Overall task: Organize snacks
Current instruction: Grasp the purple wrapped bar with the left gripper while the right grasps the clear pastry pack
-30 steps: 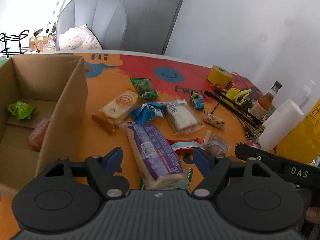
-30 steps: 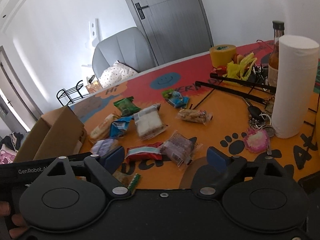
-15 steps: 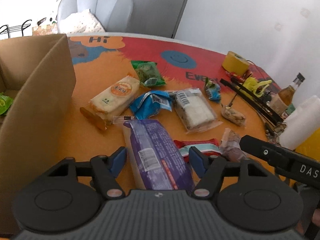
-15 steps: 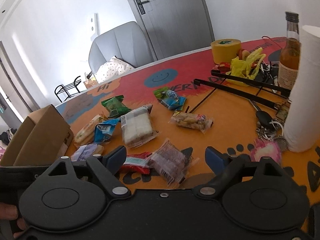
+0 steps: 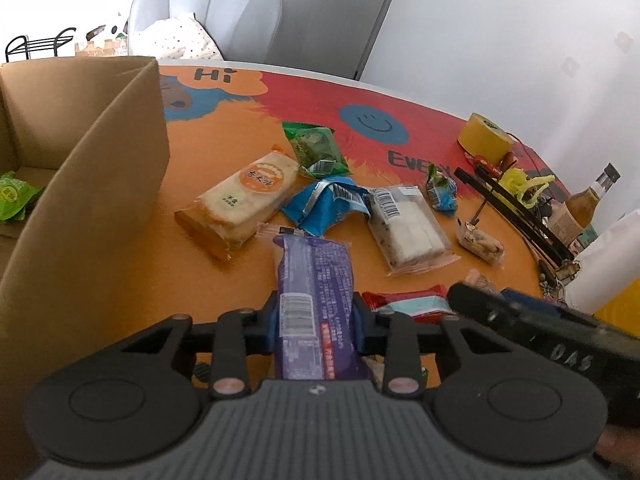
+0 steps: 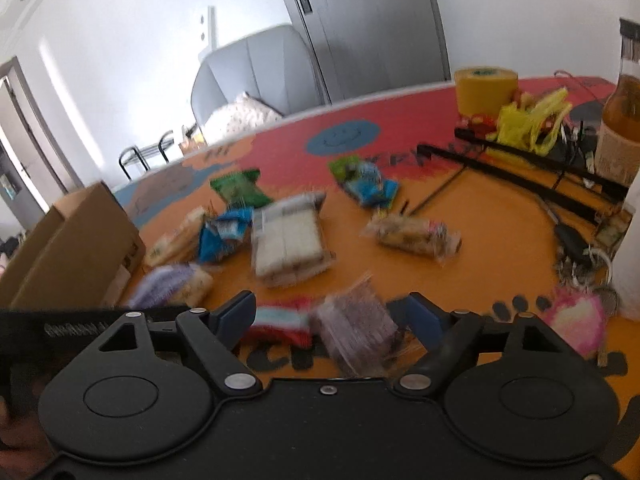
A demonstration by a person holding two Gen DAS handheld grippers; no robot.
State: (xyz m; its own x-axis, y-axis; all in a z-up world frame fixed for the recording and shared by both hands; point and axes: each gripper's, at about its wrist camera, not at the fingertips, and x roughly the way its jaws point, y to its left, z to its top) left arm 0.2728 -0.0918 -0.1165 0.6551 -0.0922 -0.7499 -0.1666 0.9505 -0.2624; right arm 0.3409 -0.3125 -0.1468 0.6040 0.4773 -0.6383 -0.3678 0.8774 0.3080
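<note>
A room with white walls [image 5: 500,32] and a grey door [image 6: 368,24] is shown; a grey armchair [image 5: 208,12] holding a spotted cushion [image 5: 176,40] is set behind the table. The table [image 5: 120,240] is covered with an orange and red printed cloth bearing a blue smiley face [image 5: 373,124]. An open cardboard box [image 5: 84,184] is placed at its left edge, and a green packet [image 5: 14,196] is seen inside. A white paper roll [image 5: 608,264], a brown bottle [image 5: 580,208] and a yellow tape roll [image 5: 485,137] are grouped at the right. Snacks are scattered across the middle: a cake slice pack [image 5: 240,208], a clear-wrapped white pack [image 5: 408,228], a blue packet [image 5: 328,210] and a green pouch [image 5: 316,152]. The purple snack pack [image 5: 312,300] is clamped between the pads of the left gripper [image 5: 316,320], whose jaws have just been closing. The right gripper [image 6: 332,316] is held apart, its jaws having just narrowed slightly, over a clear dark-filled packet [image 6: 356,332] and a red packet [image 6: 280,320], both blurred.
</note>
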